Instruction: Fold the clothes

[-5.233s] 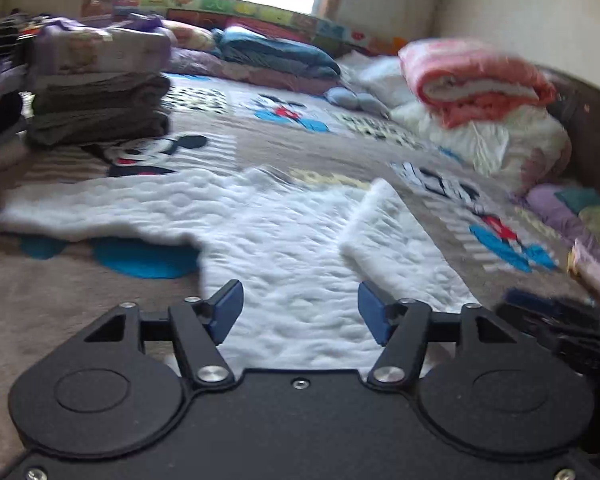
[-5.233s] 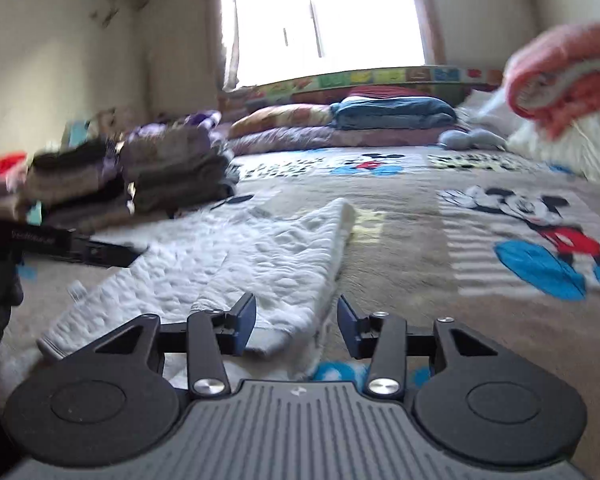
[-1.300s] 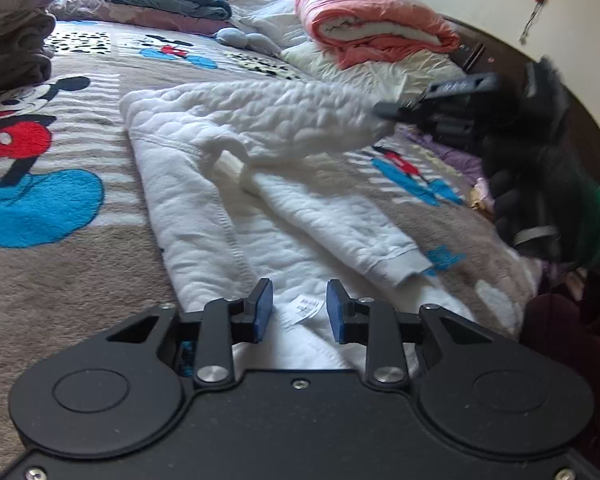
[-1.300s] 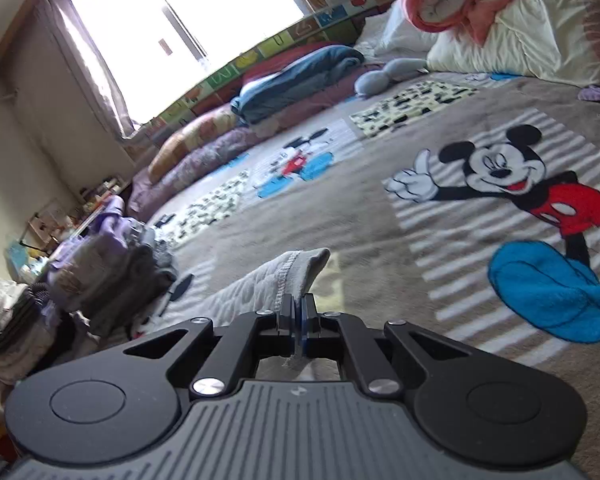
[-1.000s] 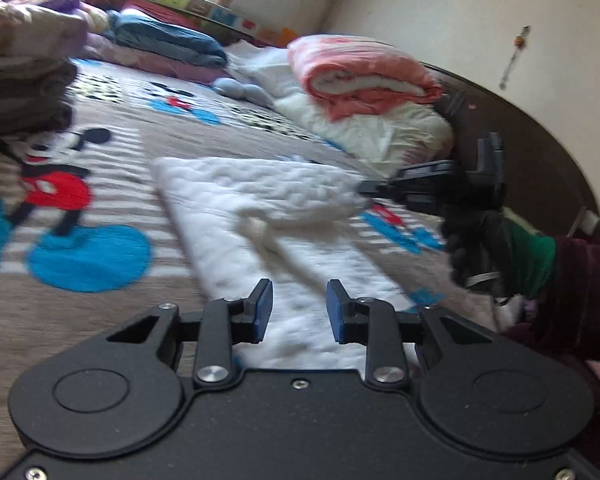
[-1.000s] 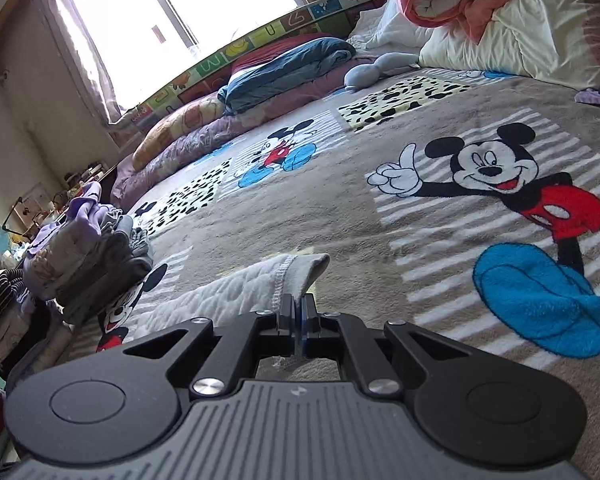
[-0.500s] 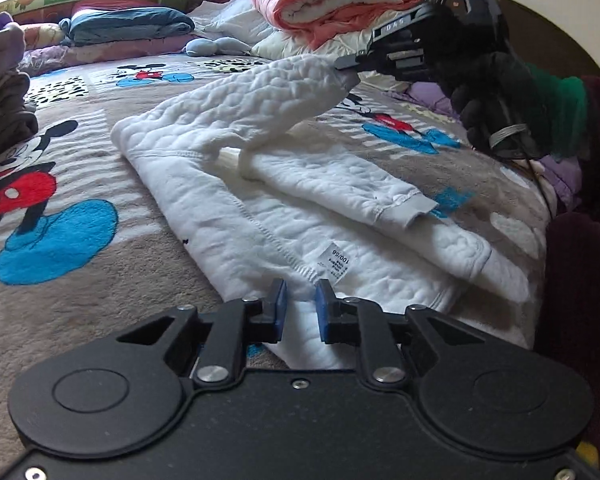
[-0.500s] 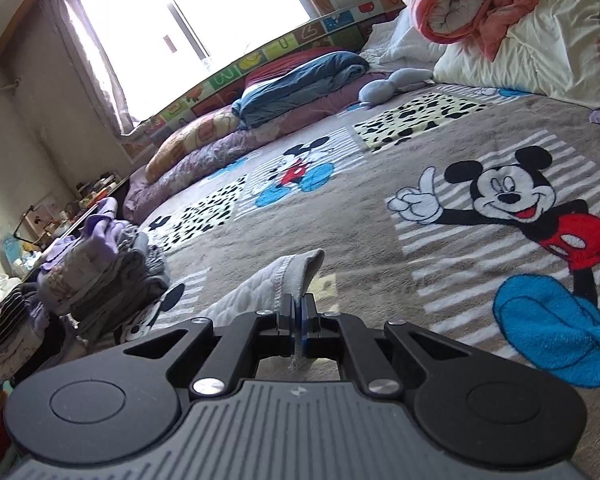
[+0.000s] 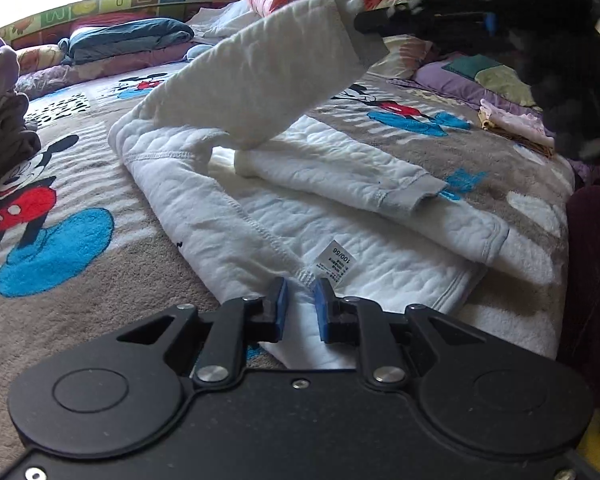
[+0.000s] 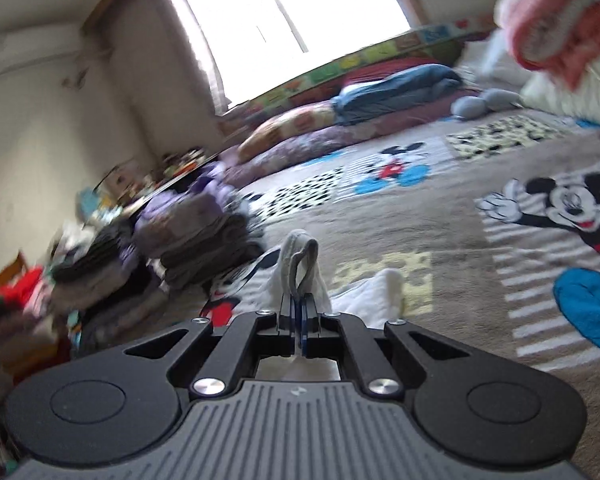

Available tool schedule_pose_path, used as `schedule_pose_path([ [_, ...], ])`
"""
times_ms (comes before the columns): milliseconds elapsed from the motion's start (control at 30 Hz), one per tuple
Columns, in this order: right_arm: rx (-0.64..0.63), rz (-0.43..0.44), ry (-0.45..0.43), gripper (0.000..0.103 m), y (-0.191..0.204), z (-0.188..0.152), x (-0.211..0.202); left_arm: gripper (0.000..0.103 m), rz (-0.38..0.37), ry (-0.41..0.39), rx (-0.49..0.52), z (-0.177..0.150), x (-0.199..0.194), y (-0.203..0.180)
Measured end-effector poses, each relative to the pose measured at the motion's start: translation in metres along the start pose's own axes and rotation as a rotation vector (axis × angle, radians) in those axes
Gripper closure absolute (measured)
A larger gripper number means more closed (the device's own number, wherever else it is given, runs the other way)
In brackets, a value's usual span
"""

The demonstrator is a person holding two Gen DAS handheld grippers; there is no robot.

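Cartoon-print blanket (image 9: 80, 292) covers the bed. White quilted garment (image 9: 268, 208) lies across it, near edge between the left gripper (image 9: 300, 306) pads, which clamp that fabric. Right gripper (image 10: 299, 316) pinched tight on the grey sleeve cuff (image 10: 300, 256), sleeve lifted clear.
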State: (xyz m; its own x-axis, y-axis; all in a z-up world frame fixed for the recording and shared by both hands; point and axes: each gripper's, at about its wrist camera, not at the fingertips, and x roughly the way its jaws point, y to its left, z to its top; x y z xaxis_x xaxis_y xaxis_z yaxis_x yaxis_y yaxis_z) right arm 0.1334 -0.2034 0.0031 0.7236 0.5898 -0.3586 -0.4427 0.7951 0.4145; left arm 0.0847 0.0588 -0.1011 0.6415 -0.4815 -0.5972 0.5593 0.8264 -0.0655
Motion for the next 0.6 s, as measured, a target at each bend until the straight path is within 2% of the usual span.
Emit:
schedule_pose_path([
  [200,-0.299,0.012,0.105,0.098,0.056,-0.039,0.000,0.089,-0.005,0.004,-0.022,0.001,-0.001,0.002],
  [367,-0.527,-0.040,0.187,0.098,0.087,-0.069,0.017,0.089,-0.006,0.005,-0.030,0.002,-0.002,0.002],
  [600,-0.678,-0.043,0.294,0.098,0.110,-0.093,0.049,0.089,-0.029,-0.003,-0.052,0.005,-0.005,0.004],
])
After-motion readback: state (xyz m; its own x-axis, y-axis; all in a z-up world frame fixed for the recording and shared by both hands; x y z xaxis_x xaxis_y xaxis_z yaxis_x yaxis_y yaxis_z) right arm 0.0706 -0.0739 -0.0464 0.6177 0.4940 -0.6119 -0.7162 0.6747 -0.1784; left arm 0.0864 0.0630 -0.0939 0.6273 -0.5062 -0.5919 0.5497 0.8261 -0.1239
